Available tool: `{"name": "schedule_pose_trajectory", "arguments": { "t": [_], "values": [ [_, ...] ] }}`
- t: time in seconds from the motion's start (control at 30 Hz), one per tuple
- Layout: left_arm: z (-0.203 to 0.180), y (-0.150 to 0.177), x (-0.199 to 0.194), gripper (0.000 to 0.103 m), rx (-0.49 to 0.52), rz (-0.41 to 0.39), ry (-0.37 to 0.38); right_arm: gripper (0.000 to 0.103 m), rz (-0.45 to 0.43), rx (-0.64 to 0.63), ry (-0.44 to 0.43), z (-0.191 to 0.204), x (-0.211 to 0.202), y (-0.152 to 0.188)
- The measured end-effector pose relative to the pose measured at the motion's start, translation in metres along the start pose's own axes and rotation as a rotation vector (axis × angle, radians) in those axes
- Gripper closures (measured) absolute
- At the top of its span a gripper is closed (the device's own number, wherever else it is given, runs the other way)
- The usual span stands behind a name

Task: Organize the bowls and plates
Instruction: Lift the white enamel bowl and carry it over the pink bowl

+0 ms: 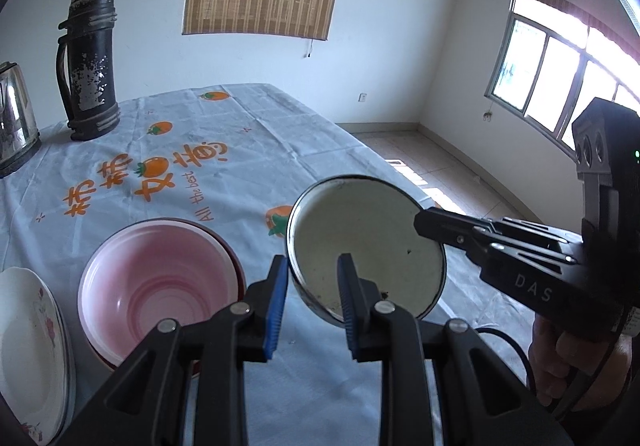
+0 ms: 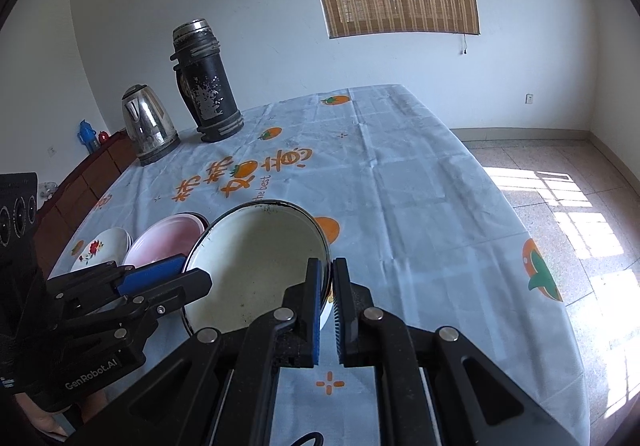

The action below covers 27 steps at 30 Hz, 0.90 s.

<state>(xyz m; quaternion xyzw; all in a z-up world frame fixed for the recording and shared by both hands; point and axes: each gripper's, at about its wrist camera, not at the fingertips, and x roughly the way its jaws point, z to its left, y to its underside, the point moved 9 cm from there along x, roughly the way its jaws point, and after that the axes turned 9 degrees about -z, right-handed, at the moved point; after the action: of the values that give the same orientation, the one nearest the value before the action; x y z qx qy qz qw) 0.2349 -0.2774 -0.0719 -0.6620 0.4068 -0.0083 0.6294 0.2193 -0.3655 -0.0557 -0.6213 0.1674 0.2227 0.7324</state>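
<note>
A white enamel plate with a dark rim point(image 1: 368, 246) is held tilted above the table. My right gripper point(image 2: 328, 298) is shut on its right rim; it also shows in the left wrist view point(image 1: 430, 224). My left gripper point(image 1: 312, 290) is open, its fingers either side of the plate's near-left rim; it also shows in the right wrist view point(image 2: 176, 274). The same plate shows in the right wrist view point(image 2: 256, 266). A pink bowl point(image 1: 160, 286) sits on a darker dish to the left. Floral white plates point(image 1: 28, 350) are stacked at the far left.
A black thermos point(image 1: 90, 62) and a steel kettle point(image 1: 12, 122) stand at the back left of the table. The tablecloth point(image 1: 224, 134) is pale blue with orange prints. The table's right edge drops to a tiled floor point(image 2: 560, 182).
</note>
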Motion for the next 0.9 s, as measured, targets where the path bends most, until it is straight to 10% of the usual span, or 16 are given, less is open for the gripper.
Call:
{"name": "schedule_pose_trajectory", "arguments": {
  "t": [0.9],
  "values": [
    [0.088,-0.041,-0.049,0.081,-0.168,-0.151,-0.086,0.094,0.026,-0.080,-0.124,0.094,0.016,-0.028]
  ]
}}
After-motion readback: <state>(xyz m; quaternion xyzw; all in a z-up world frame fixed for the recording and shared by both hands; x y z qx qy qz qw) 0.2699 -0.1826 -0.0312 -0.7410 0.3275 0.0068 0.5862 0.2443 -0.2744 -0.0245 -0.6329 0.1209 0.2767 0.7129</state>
